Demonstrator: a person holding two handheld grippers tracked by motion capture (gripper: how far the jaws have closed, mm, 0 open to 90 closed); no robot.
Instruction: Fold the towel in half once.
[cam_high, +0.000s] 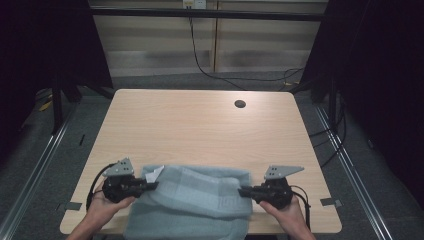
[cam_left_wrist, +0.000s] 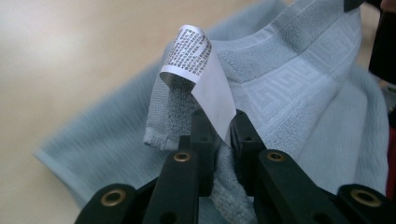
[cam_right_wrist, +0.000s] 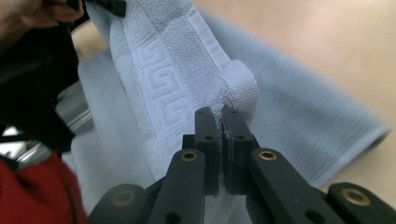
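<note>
Table (cam_high: 200, 125): pale wood top, round dark cable hole (cam_high: 240, 104) near far right; bare apart from the cloth at the near edge.
Towel (cam_high: 195, 197): light blue-grey terry, lying at the near middle of the table, front part hanging over the near edge. Folded over itself; upper layer stretched between the two claws, woven key-pattern border band visible along it in both gripper views.
Care label (cam_left_wrist: 205, 79): white, printed with small dark text, curling up from the towel corner just above the left claw; seen as a small white fleck in the high view (cam_high: 154, 173).
Left claw (cam_high: 150, 185): at the towel's left corner, pointing right. Jaws nearly together in the left gripper view (cam_left_wrist: 223, 140), pinching a bunched towel corner with the label's lower end between them.
Right claw (cam_high: 246, 191): at the towel's right corner, pointing left toward the other. Jaws pressed close in the right gripper view (cam_right_wrist: 220, 126), clamping the hemmed corner; small fold of hem bulging just past the tips.
Left hand (cam_high: 102, 205): wrapped around the left claw body from the near side.
Right hand (cam_high: 286, 209): same on the right.
Grey plates: three-cornered, one on top of each claw.
Cables: black, looping from the back of each claw.
Floor: grey carpet around the table, metal rails on both sides, dark curtains beyond.
</note>
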